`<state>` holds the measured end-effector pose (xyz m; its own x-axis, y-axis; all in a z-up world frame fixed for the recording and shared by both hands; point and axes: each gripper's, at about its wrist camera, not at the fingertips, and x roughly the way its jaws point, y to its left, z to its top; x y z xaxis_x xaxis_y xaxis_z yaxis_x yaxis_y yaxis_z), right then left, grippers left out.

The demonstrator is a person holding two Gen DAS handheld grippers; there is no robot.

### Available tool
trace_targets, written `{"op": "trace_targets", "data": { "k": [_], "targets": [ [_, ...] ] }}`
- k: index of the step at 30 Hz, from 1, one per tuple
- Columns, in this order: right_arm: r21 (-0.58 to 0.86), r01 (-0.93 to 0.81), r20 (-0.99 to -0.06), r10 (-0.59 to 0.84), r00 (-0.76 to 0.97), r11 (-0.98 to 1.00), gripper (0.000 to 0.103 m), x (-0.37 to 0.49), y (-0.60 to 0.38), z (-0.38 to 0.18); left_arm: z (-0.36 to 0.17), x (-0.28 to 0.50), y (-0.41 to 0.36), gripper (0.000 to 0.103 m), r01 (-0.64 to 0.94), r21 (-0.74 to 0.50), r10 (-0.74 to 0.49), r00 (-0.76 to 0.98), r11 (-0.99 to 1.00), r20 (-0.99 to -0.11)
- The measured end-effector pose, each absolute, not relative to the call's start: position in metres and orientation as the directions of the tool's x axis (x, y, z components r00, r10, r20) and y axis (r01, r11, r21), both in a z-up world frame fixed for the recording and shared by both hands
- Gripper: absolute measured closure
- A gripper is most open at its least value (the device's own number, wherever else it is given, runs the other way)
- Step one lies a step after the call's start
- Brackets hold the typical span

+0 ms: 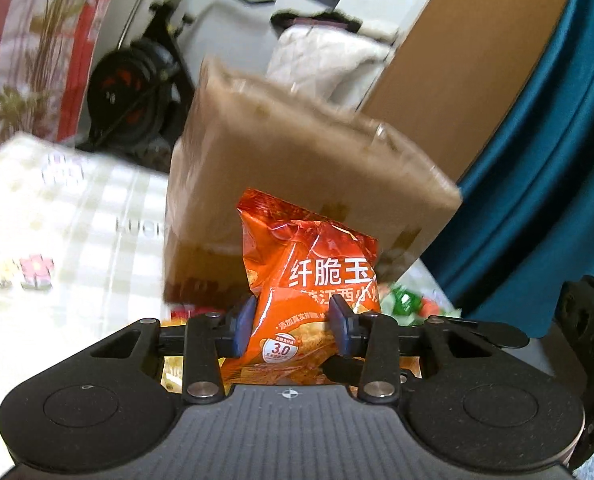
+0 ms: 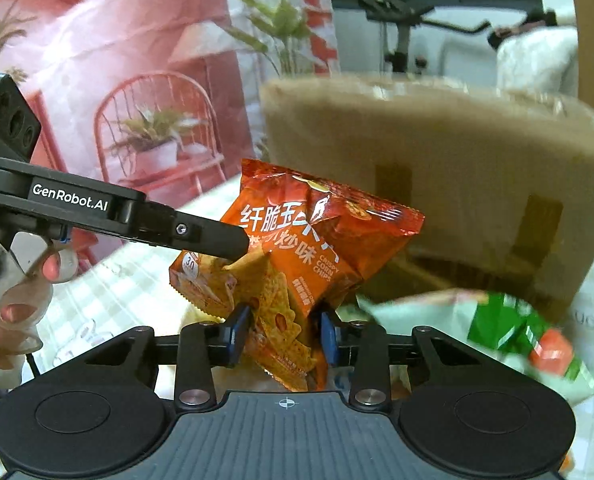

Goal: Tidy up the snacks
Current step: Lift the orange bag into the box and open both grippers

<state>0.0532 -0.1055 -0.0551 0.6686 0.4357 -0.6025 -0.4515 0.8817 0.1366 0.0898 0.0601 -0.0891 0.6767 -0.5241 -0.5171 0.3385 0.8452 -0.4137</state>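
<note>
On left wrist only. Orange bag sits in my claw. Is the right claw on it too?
Observer: Yes. The right claw is shut on the chip bag, low down on the chip picture.
Operator: Any English on the bag?
Observer: "CRISPY CORN CHIPS", printed down the front.
Operator: Anything behind my claw?
Observer: A hand with clear finger covers, gripping the left claw by its handle.

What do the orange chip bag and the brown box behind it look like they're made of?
Orange chip bag: likely thin glossy plastic film; it crinkles, shines, has a serrated seam. Brown box: probably matte corrugated cardboard, with what seem to be tape strips, though it is blurred.
</note>
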Motion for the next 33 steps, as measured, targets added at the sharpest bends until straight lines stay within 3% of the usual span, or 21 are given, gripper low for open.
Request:
{"op": "trace_targets", "data": {
  "k": [14, 20, 33],
  "targets": [
    [-0.020, -0.436, -0.433, 0.385, 0.815, 0.900, 0.069, 0.097, -0.138, 0.056, 0.008, 0.126, 0.019, 0.060, 0.453, -0.312, -0.539, 0.785, 0.835, -0.305],
    [-0.053, -0.412, -0.414, 0.356, 0.838, 0.910, 0.069, 0.153, -0.167, 0.065, 0.020, 0.182, -0.010, 0.059, 0.478, -0.319, -0.566, 0.767, 0.818, -0.303],
    [0.007, -0.352, -0.501, 0.308, 0.809, 0.936, 0.068, 0.218, -0.192, 0.021, -0.007, 0.242, -0.029, 0.059, 0.397, -0.355, -0.524, 0.741, 0.847, -0.420]
  ]
}}
